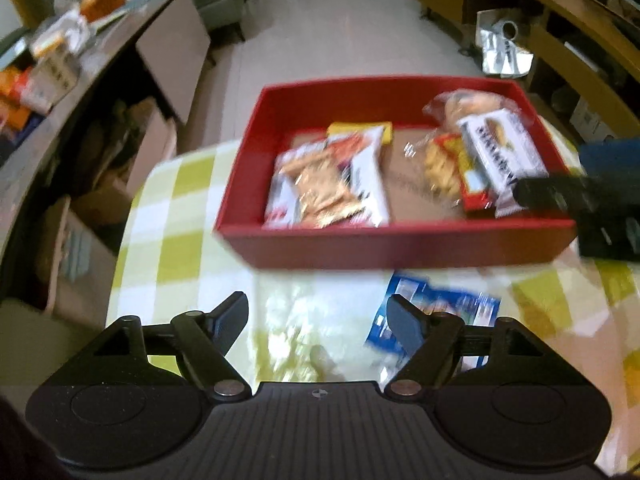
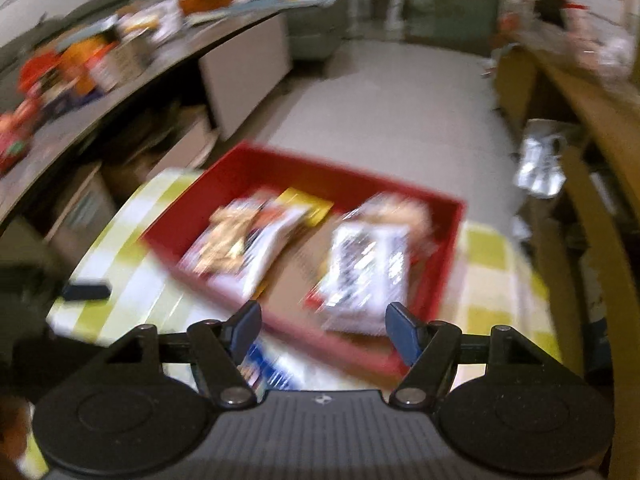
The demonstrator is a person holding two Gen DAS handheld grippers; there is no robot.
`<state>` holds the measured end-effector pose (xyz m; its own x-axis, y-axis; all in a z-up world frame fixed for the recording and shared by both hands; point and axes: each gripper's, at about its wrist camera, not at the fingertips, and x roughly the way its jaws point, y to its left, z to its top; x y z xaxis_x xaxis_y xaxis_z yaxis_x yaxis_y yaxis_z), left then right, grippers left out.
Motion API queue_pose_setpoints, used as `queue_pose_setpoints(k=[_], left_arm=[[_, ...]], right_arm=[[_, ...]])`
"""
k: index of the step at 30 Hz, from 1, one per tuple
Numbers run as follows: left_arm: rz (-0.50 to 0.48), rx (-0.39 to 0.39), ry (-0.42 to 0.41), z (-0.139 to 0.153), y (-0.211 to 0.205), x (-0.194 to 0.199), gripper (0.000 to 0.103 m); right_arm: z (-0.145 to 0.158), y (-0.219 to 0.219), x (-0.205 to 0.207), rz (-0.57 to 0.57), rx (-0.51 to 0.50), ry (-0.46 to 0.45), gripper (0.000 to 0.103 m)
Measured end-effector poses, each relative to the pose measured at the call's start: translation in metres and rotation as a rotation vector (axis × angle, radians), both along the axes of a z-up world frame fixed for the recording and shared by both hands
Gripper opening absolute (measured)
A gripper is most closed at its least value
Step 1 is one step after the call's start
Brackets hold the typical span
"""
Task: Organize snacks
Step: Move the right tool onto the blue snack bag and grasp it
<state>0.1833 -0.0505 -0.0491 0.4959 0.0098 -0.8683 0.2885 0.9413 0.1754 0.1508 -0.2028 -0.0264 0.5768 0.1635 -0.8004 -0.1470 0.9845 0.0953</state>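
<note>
A red box [image 1: 400,246] sits on a green-checked tablecloth [image 1: 180,208] and holds several snack packets: a gold and white stack [image 1: 328,180] at left, a white bar [image 1: 500,152] and a red packet [image 1: 468,176] at right. A blue snack packet [image 1: 452,312] lies on the cloth in front of the box. My left gripper [image 1: 318,320] is open and empty above the cloth near it. My right gripper [image 2: 322,330] is open and empty over the box's near wall [image 2: 352,348]; it also shows in the left wrist view [image 1: 560,196]. The right wrist view is blurred.
A cluttered dark counter [image 1: 60,52] with boxes beneath runs along the left. Wooden shelving [image 1: 580,60] and a foil bag [image 1: 502,48] stand at right. Pale floor [image 1: 340,32] lies beyond the table's far edge.
</note>
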Motion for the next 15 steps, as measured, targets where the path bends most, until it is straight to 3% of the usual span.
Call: queue_pose_setpoints(k=[4,8,15], left_arm=[[0.055,-0.035,0.061,-0.003,0.03,-0.009,0.082],[0.061,-0.022,0.067,-0.003,0.046,-0.018,0.082],[0.053,-0.031,0.065,-0.002,0.061,-0.017,0.082]], right_arm=[[-0.026,0.025,-0.004,0.118,0.006,0.093,0.077],[-0.056,0.045,0.014,0.165,-0.003,0.166,0.077],[-0.086,0.075,0.043,0.239,-0.049,0.214,0.077]])
